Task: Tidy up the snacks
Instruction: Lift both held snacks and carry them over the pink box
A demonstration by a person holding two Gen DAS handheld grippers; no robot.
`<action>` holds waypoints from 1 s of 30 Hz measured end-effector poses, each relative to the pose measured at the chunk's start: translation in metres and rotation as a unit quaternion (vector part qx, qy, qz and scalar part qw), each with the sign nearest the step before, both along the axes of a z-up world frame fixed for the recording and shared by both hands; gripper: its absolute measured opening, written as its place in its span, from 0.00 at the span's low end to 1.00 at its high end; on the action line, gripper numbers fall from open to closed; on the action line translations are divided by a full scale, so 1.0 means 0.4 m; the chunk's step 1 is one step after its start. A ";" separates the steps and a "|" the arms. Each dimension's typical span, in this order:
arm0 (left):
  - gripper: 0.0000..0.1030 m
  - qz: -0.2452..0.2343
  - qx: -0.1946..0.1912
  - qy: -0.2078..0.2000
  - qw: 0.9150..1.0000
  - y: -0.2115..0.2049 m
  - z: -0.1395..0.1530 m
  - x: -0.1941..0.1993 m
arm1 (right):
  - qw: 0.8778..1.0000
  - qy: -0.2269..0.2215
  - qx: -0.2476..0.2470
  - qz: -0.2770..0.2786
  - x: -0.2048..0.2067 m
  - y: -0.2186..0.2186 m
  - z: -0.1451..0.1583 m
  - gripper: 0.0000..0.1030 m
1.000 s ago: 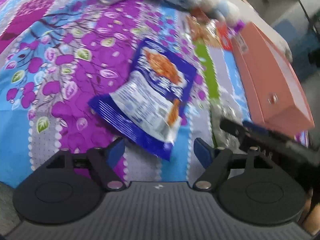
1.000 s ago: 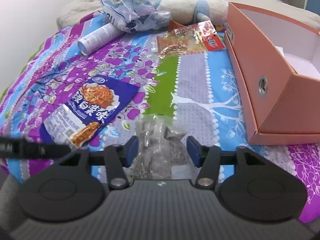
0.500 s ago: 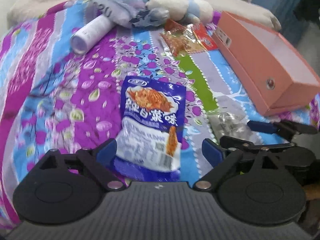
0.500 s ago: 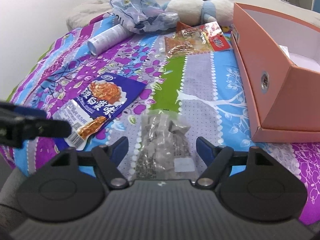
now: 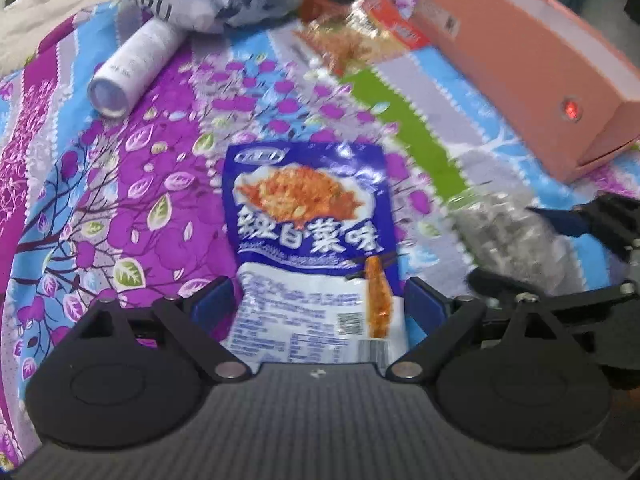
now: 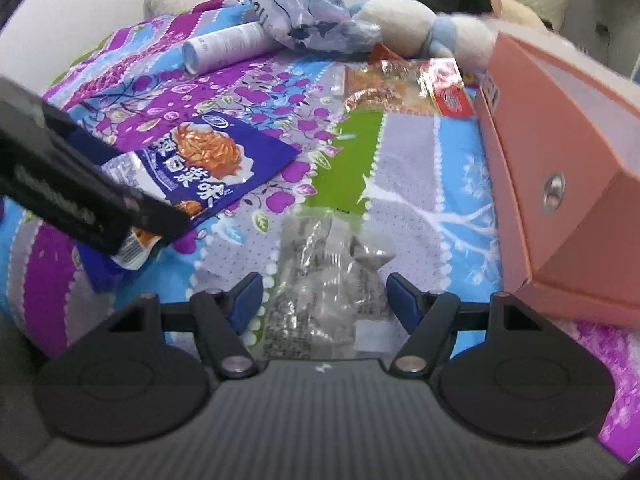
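A blue snack packet (image 5: 312,236) lies flat on the patterned bedspread; it also shows in the right wrist view (image 6: 204,164). My left gripper (image 5: 318,304) is open, its blue fingertips either side of the packet's near end. A clear bag of small wrapped sweets (image 6: 328,280) lies between the open fingertips of my right gripper (image 6: 326,300); the bag also shows in the left wrist view (image 5: 504,232). An orange-red snack packet (image 6: 404,86) lies farther back beside the open pink box (image 6: 560,152).
A white tube (image 6: 228,46), a crumpled pale-blue plastic bag (image 6: 308,12) and a plush toy (image 6: 424,26) lie at the far end of the bed. The pink box (image 5: 532,64) stands along the right. The left gripper's body (image 6: 72,196) crosses the right view.
Both grippers have moved forward and lower over their packets; the blue packet's near end and the clear bag now sit between the open fingertips.
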State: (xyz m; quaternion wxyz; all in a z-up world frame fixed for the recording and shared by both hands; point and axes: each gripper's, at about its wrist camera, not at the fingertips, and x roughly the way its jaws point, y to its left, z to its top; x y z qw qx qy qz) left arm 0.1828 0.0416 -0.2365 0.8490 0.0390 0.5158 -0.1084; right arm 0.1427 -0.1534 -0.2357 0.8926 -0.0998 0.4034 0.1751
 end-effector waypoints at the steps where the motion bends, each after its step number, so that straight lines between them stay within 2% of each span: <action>1: 0.92 0.004 -0.002 0.003 1.000 0.003 -0.005 0.003 | 1.000 0.001 0.002 -0.001 0.000 -0.001 -0.001 0.68; 5: 0.92 0.001 -0.005 0.007 1.000 -0.004 -0.021 0.004 | 1.000 0.003 0.008 -0.003 0.002 0.001 -0.005 0.67; 8: 0.92 0.009 -0.001 0.005 1.000 -0.011 -0.031 0.000 | 1.000 0.005 0.011 -0.008 0.001 0.006 -0.005 0.63; 14: 0.90 0.056 -0.008 -0.005 0.998 -0.004 -0.021 -0.008 | 1.000 0.003 0.012 -0.008 -0.004 0.002 0.005 0.59; 19: 0.82 0.080 -0.015 -0.008 0.997 -0.004 -0.011 -0.017 | 1.000 0.009 0.017 -0.017 -0.006 -0.011 0.010 0.58; 24: 0.68 0.097 -0.020 -0.011 0.995 -0.003 0.000 -0.030 | 0.999 0.012 0.020 -0.032 -0.001 -0.027 0.013 0.58; 30: 0.58 0.116 -0.034 -0.017 0.993 0.013 0.018 -0.041 | 0.998 0.019 0.026 -0.046 0.002 -0.043 0.020 0.57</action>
